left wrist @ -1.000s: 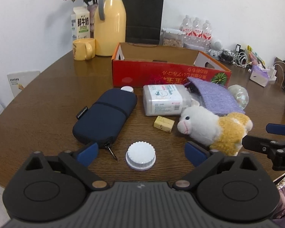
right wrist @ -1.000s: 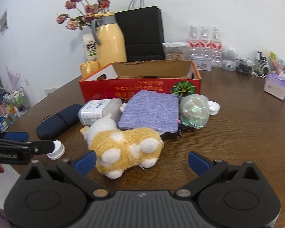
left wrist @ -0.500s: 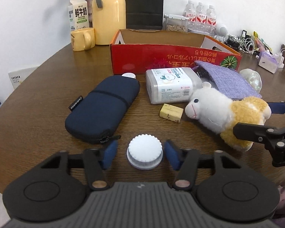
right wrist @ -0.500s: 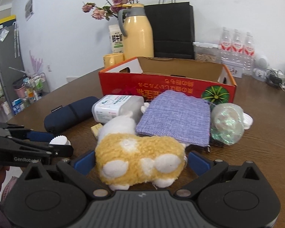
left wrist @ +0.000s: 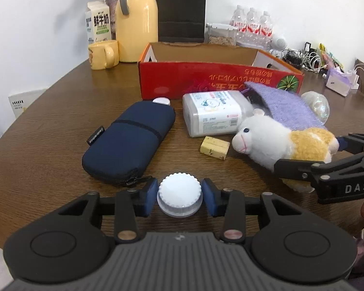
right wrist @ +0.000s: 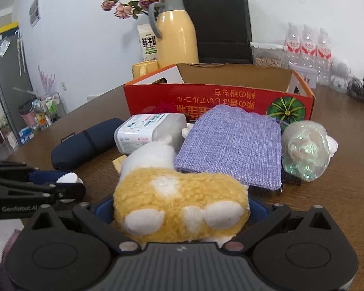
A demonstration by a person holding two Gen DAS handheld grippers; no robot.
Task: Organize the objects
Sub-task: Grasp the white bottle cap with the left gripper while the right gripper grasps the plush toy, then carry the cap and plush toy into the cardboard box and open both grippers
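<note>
My left gripper is shut on a white ribbed bottle cap that rests on the brown table. My right gripper is shut on a yellow and white plush sheep, which also shows in the left wrist view. An open red cardboard box stands behind. In front of it lie a navy zip pouch, a clear wipes container, a purple cloth bag, a small yellow block and a shiny clear ball.
At the back stand a yellow thermos, a yellow mug, a milk carton, a black paper bag, water bottles and a snack tub. Cables and a tissue box sit far right.
My left gripper closed from wide open onto the white cap. My right gripper moved forward around the plush sheep and closed on it.
</note>
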